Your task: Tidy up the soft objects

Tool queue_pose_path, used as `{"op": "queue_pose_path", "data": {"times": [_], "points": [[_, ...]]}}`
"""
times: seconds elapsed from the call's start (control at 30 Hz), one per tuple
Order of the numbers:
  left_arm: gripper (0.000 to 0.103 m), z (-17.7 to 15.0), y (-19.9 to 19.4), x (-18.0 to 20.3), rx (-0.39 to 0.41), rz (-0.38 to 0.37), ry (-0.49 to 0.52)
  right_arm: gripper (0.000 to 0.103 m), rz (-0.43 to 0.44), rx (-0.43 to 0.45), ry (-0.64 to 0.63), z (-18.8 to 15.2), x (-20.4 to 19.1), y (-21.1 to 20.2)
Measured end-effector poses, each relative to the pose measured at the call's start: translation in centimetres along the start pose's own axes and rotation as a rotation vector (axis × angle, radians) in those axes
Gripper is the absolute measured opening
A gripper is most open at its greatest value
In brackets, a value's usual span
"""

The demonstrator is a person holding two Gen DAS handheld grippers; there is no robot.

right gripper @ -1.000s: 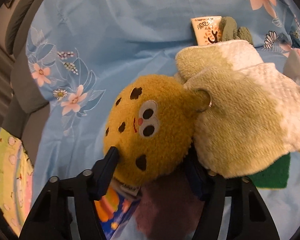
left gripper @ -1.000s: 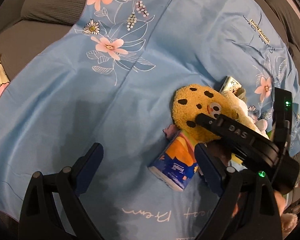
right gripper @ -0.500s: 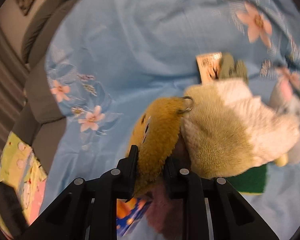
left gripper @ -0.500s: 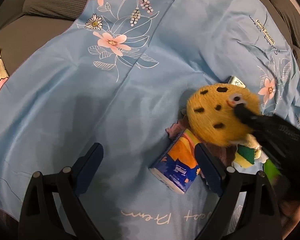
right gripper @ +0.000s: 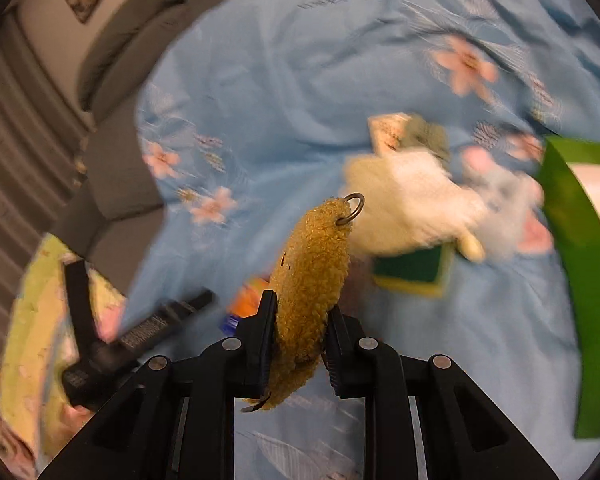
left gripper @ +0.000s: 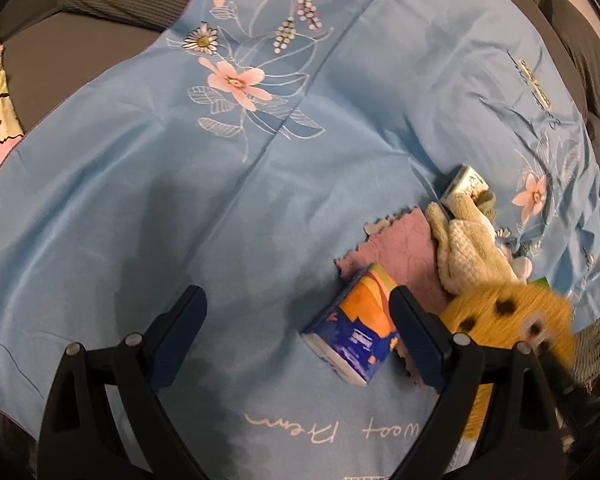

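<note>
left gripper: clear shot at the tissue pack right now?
Probably yes. The left gripper is open and empty, and the tissue pack lies uncovered on the blue sheet, just by its right finger.

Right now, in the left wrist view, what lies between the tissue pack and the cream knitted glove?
The pink cloth lies between them: the tissue pack overlaps its near edge and the cream knitted glove covers its far side.

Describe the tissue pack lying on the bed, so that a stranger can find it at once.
On the light blue flowered bedsheet, look near the open left hand-held gripper. The small rectangular blue and orange tissue pack lies there, partly on a pink cloth. Only it is glossy and printed; its neighbours are fuzzy fabric.
</note>
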State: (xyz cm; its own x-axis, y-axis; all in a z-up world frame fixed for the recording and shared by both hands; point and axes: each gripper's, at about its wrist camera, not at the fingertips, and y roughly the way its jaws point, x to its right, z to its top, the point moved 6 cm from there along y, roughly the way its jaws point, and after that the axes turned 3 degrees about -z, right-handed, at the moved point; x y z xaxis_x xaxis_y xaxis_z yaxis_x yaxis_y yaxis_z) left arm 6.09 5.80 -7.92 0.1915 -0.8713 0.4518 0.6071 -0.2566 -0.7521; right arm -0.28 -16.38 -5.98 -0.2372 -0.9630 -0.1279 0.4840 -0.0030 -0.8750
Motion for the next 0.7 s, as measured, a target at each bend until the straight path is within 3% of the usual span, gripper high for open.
{"op": "queue_pose_path", "data": {"times": [0.1, 0.37, 0.53, 0.6, 0.7], "points": [[0.091, -0.7, 0.1, 1.0, -0.002, 0.008, 0.036, 0.024, -0.098, -0.022, -0.006, -1.8, 2.0, 0.4], [0.091, -3.6, 0.5, 5.3, -0.014, -0.013, 0.215, 0.024, -0.216, -0.049, -0.048, -2.9, 4.4, 1.1], [0.091, -5.6, 1.5, 7.4, -0.013, 0.010, 0.346, 0.049, -0.360, -0.058, -0.058, -2.8, 5.8, 1.0], [0.091, -6.2, 2.2, 7.7, -0.036, 0.022, 0.363, 0.055, -0.382, -0.049, -0.046, -2.8, 6.3, 0.7], [0.090, -6.9, 2.4, 8.1, -0.056, -0.021, 0.350, 0.066, -0.385, -0.028, -0.016, -2.4, 7.3, 0.0]]}}
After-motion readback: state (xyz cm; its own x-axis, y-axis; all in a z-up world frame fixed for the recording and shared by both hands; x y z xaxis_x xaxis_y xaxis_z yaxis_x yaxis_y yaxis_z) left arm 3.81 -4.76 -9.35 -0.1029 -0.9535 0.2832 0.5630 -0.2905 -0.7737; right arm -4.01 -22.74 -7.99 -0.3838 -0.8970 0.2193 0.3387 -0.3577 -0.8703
